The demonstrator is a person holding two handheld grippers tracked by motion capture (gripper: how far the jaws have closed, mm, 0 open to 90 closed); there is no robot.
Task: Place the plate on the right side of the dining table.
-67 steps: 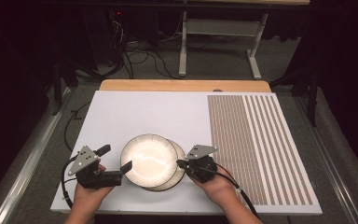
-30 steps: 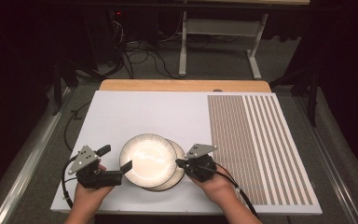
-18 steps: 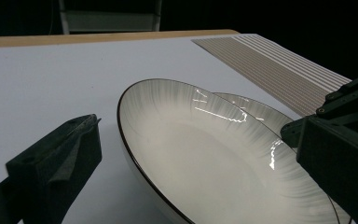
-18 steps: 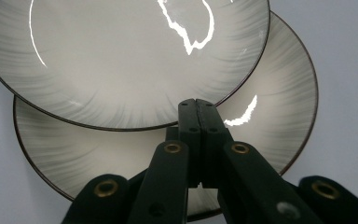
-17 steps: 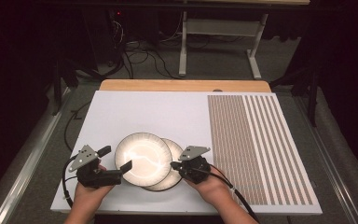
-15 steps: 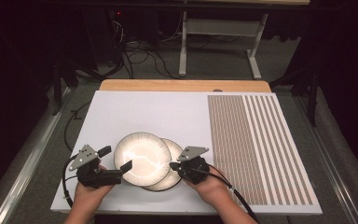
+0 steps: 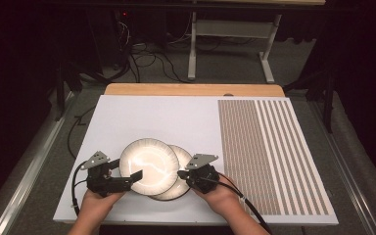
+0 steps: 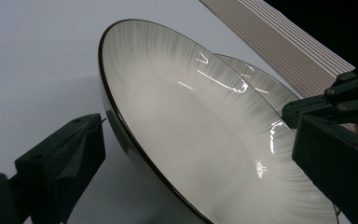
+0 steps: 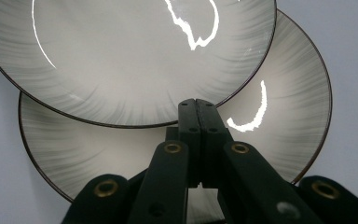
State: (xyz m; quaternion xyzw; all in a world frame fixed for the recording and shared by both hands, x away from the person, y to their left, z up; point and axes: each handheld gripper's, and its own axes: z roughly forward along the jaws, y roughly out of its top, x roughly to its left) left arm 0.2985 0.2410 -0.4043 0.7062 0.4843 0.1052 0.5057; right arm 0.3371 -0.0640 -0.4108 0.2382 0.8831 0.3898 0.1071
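Top plate (image 7: 148, 165) slid left off the lower plate (image 7: 182, 186) since before; both grippers shifted left with it.

On white board (image 7: 161, 117), near edge: top plate overlapping lower plate's left part, raised at left. Left gripper (image 7: 127, 177) spread wide, straddling top plate's near-left rim; pinching or not, cannot tell. Right gripper (image 7: 182, 174) pressed together, tips over lower plate, beside top rim.

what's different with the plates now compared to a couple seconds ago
The top plate has slid left off the bottom plate, uncovering more of it, and both hands shifted left too. The left hand-held gripper stays at its rim; the right hand-held gripper stays shut.
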